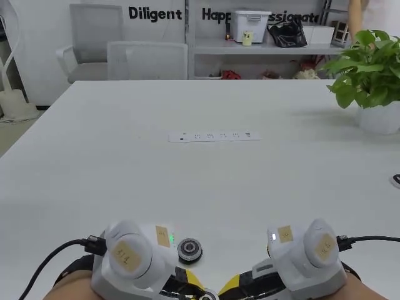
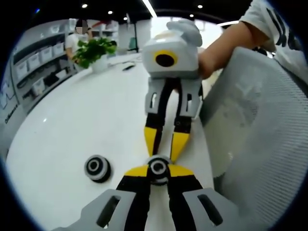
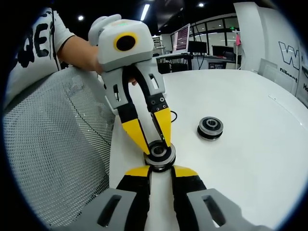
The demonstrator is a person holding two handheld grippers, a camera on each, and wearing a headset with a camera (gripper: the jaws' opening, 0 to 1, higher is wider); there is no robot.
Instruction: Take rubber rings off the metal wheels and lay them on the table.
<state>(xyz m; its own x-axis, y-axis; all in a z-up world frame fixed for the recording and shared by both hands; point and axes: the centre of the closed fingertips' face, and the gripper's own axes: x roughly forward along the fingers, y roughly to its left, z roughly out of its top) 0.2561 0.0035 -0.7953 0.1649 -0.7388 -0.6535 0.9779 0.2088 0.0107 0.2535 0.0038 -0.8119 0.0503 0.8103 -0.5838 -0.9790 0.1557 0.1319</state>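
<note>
Rate the task as barely begun, with no ring counted as removed so far. Note one metal wheel pinched from opposite sides close to the near edge of the table: left gripper clamped on it from one side, right gripper clamped on it from the other, yellow tips nearly meeting. Judge its black rubber ring as still seated on the rim. Locate a second wheel lying flat on the table just beside the grippers, ring apparently in place, untouched. Count as remaining: working the ring off the held wheel, laying it on the table, then repeating for the second wheel
</note>
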